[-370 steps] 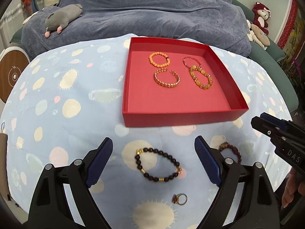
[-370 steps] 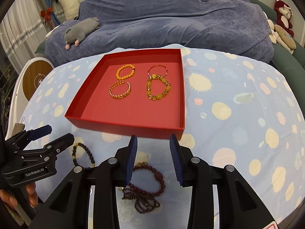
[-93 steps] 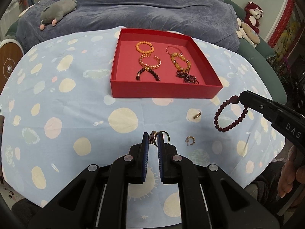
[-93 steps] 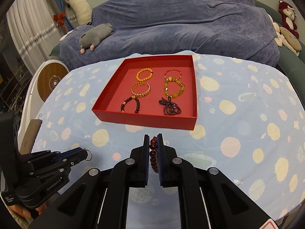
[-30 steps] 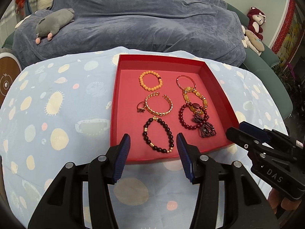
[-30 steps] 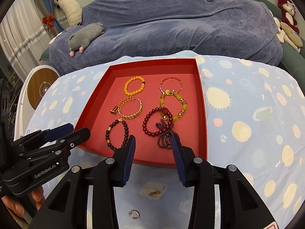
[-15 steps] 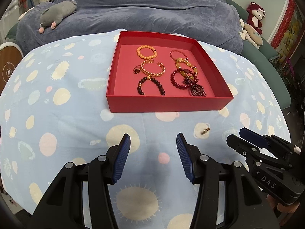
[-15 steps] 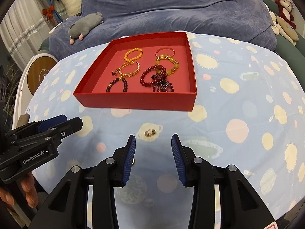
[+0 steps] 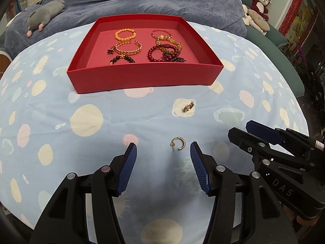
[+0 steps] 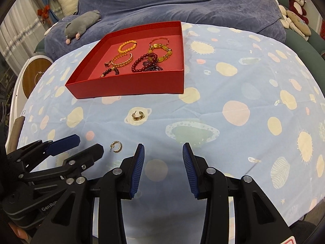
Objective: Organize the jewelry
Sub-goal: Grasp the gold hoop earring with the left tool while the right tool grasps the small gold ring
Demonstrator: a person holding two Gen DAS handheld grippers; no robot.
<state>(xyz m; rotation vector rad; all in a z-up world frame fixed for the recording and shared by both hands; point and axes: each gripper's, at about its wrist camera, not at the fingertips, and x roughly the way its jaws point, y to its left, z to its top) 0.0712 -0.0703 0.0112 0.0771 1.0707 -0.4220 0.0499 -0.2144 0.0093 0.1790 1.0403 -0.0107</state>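
Both grippers pulled back fr red tray (image 9: 142,77) w/ bracelets; left gripper (image 9: 163,152) jaws apart near hoop earring (image 9: 178,143), right gripper (image 10: 163,152) apart, 2nd earring (image 10: 138,115) ahead

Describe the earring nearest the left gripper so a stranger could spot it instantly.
Start at the red tray and come forward across the spotted cloth. Two gold hoop earrings lie there; this near earring sits just ahead of the open left gripper, thinner than the chunkier far earring.
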